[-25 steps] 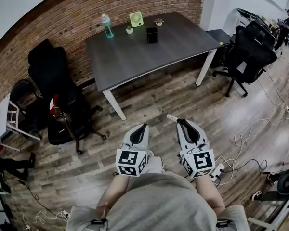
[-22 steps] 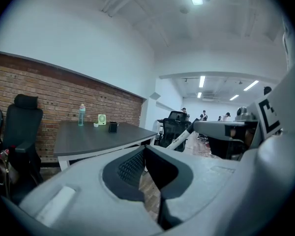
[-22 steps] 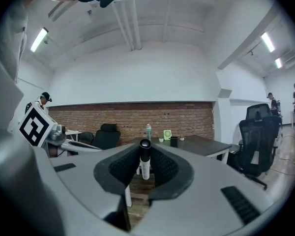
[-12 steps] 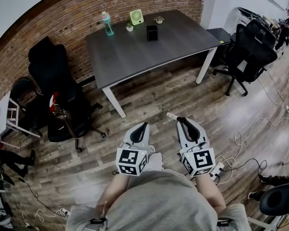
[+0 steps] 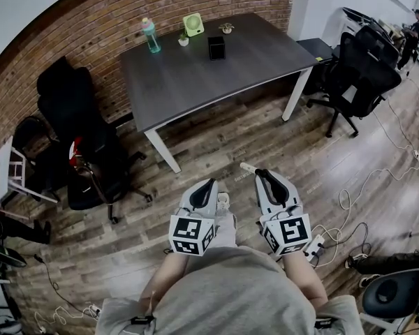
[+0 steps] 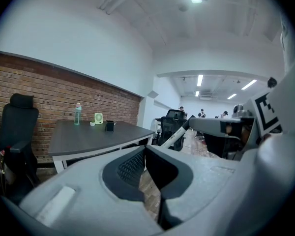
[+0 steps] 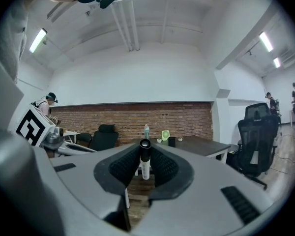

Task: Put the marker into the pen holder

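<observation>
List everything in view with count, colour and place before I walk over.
table: one, dark grey, against the brick wall
pen holder: one, black, on the table
bottle: one, teal, on the table by the wall
desk fan: one, green, right of the bottle
office chairs: at least three, black, either side of the table
cables: several, white, floor at right
marker: one, white with black cap, in the right gripper
left gripper: one, white, shut, empty
right gripper: one, white, shut on the marker

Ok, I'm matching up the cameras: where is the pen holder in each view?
Head view: pen holder top centre, on the table.
Left gripper view: pen holder left of centre, on the table.
Right gripper view: pen holder just right of the marker.
Shared landmark: green fan beside it.
</observation>
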Motion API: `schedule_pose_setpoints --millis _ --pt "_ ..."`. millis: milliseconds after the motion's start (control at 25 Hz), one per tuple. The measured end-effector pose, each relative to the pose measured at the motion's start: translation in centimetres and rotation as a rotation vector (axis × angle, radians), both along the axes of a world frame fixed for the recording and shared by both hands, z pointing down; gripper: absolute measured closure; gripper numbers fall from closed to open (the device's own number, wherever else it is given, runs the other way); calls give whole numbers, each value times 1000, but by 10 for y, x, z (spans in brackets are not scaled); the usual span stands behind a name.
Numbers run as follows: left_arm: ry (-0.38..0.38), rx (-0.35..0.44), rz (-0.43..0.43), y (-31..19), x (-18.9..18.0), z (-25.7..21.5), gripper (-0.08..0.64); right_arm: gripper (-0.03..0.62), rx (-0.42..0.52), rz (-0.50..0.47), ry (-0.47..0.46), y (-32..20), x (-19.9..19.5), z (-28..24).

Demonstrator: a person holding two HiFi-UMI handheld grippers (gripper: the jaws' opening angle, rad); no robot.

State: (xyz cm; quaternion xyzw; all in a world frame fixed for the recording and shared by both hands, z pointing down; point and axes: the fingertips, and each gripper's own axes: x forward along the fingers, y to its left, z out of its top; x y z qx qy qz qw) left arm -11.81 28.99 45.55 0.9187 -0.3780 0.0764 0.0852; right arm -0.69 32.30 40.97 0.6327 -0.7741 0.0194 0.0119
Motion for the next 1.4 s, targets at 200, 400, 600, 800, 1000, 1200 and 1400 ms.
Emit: schedule_pose_setpoints --millis 200,400,600,800,1000,1200,1400 --pt "4 4 6 -19 10 -1 543 525 4 8 -1 -18 10 -1" --pt "10 1 11 -45 21 3 543 525 9 16 -4 -43 21 0" --pt "10 -12 24 -74 33 9 543 525 -3 26 0 -73 31 3" --pt "15 -16 20 -111 42 8 543 525 0 25 11 -107 41 -2" --pt "18 -22 14 -148 51 5 543 525 -4 20 17 -147 50 -6" --pt "20 -25 16 -188 56 1 543 525 -6 10 19 -190 52 -10" --pt "13 -26 19 -228 59 -4 543 525 1 5 16 -233 54 -16"
